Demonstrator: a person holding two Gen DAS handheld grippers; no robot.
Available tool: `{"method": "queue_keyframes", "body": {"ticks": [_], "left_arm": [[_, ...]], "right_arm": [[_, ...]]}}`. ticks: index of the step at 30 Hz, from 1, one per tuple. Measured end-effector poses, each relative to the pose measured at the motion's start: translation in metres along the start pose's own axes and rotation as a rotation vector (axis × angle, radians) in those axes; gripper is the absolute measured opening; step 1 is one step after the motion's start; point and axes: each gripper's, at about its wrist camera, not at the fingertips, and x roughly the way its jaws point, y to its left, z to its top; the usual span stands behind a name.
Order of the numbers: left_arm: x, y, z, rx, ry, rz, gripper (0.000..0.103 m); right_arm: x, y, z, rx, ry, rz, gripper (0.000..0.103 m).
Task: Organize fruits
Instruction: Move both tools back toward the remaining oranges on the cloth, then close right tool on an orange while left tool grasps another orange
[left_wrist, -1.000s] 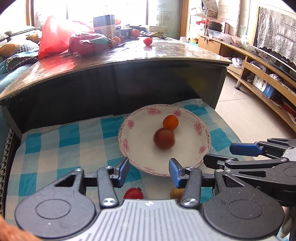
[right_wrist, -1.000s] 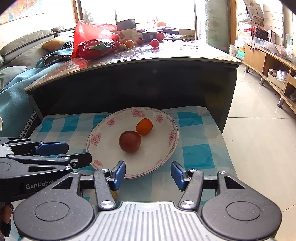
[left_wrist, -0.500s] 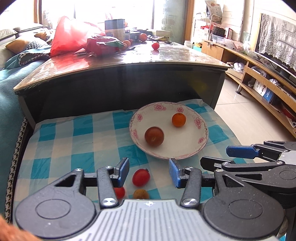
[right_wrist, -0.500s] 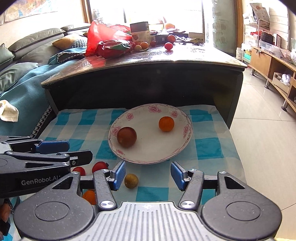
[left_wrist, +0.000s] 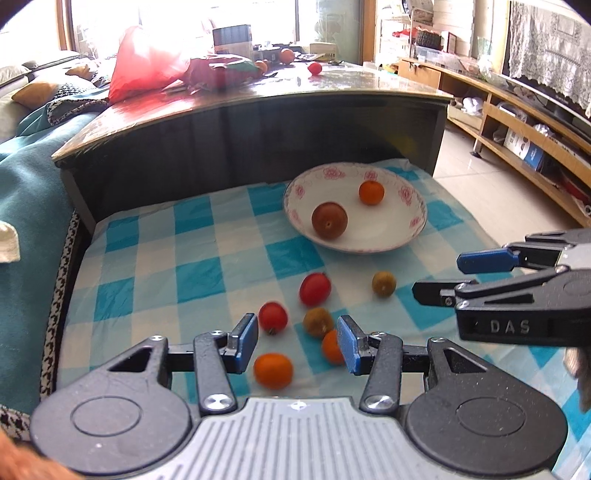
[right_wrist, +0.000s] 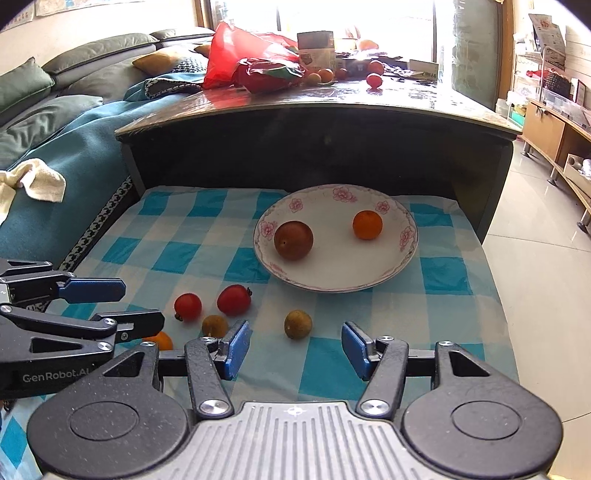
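A white flowered plate (left_wrist: 417, 221) (right_wrist: 410, 236) on the checked cloth holds a brown-red fruit (left_wrist: 329, 220) (right_wrist: 293, 240) and a small orange (left_wrist: 371, 192) (right_wrist: 367, 224). In front of the plate lie loose fruits: two red tomatoes (left_wrist: 314, 289) (left_wrist: 272, 317), two brownish fruits (left_wrist: 383, 283) (left_wrist: 317, 322) and two small oranges (left_wrist: 273, 370) (left_wrist: 331, 347). My left gripper (left_wrist: 297, 343) (right_wrist: 142, 306) hovers open above the near cluster and holds nothing. My right gripper (right_wrist: 295, 349) (left_wrist: 439, 275) stands open over a brownish fruit (right_wrist: 298, 324), also holding nothing.
Behind the cloth rises a dark low table (right_wrist: 332, 107) with a red bag (right_wrist: 243, 55), a box and more fruit on top. A teal-covered sofa (right_wrist: 55, 155) with a white towel (right_wrist: 33, 181) is at the left. Tiled floor (right_wrist: 535, 277) and wooden shelves lie to the right.
Both grippers have drawn back from the plate, bringing the loose fruits on the cloth into view. The brown-red fruit rolled left in the plate and has come to rest.
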Motion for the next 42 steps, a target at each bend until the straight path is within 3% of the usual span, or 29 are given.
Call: {"method": "queue_keyframes", "body": {"ticks": [10,17,27,31,33,42], "left_arm": [[0.014,0.016,-0.037,0.046,0.082,0.008,0.055],[0.023,0.022,-0.038,0.046,0.097,-0.014,0.056],[0.030,0.028,-0.041,0.039,0.117,-0.025,0.056],[0.034,0.027,-0.040,0.042,0.118,-0.033,0.056],[0.037,0.026,-0.039,0.046,0.121,-0.030,0.056],[0.054,0.024,-0.034,0.017,0.123,-0.034,0.056]], "right_arm": [[0.014,0.017,-0.011,-0.062,0.069,0.052,0.051],[0.029,0.040,-0.013,-0.110,0.109,0.121,0.054],[0.054,0.049,-0.012,-0.106,0.138,0.133,0.053],[0.065,0.053,-0.011,-0.117,0.162,0.142,0.041],[0.069,0.054,-0.012,-0.128,0.183,0.130,0.025],[0.061,0.041,-0.012,-0.100,0.195,0.131,0.021]]}}
